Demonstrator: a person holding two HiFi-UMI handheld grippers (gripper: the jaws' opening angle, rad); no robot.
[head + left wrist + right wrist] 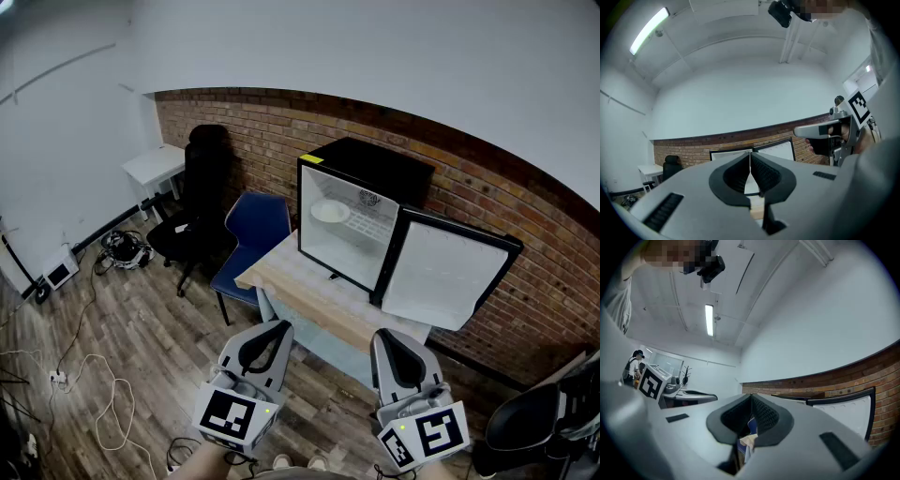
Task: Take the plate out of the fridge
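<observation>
Plate (329, 212) sits on the shelf (364, 225) inside the fridge (375, 164), untouched. Door (445, 272) is swung wide open to the right, so I'd count the opening step as done and access looks clear. Fridge stands on the wooden worktop (300, 286). I'm holding both tools low and well short of the worktop. Left gripper (270, 328) has its jaws pressed together with nothing between them. Right gripper (394, 339) is the same, closed and empty. My read is that the task has barely started. What's left is to close the distance, open one gripper, reach into the fridge, take the plate by its rim and draw it out past the door.
</observation>
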